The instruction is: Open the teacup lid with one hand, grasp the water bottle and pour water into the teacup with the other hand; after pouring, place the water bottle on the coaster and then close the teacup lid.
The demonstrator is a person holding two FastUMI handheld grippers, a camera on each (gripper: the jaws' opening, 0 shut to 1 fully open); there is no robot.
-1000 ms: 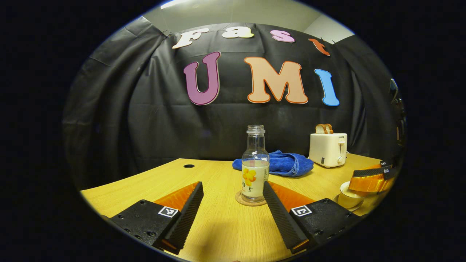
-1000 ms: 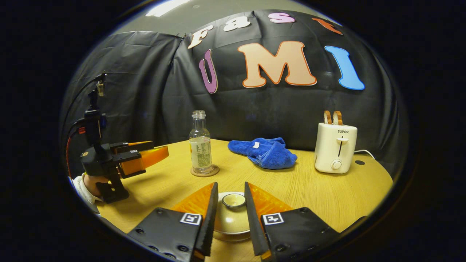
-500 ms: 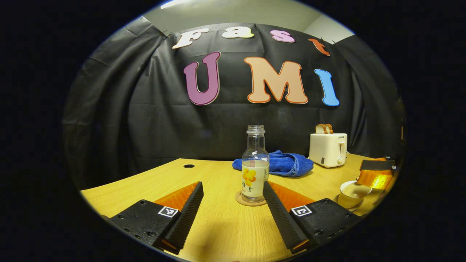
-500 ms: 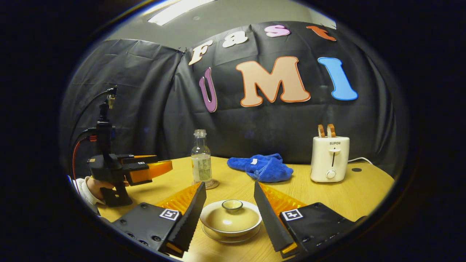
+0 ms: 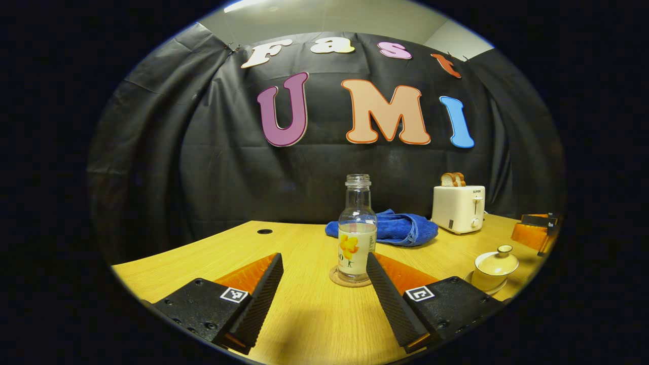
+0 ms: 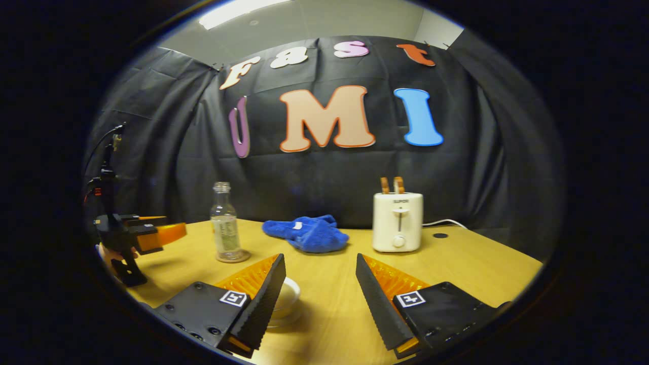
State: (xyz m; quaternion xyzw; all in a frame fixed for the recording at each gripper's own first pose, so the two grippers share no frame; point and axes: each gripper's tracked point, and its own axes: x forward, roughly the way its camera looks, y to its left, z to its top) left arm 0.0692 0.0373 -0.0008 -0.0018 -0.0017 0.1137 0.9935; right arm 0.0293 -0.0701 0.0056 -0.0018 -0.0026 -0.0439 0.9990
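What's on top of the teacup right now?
Its lid sits on the teacup, knob up, with a saucer underneath. The lid covers whatever is inside, so the contents cannot be seen.

Each black, ridged two-finger claw [image 5: 324,296] is wearing a square coded marker and screws; a white sleeve [image 6: 112,271] is showing.

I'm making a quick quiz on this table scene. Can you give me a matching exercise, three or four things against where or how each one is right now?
Things:
1. water bottle
2. teacup lid
3. blue towel
4. bread slices

Places or states:
A. sticking up out of the toaster
B. standing on the coaster
C. lying crumpled behind the bottle
D. sitting on the teacup

Pairs: 1-B, 2-D, 3-C, 4-A
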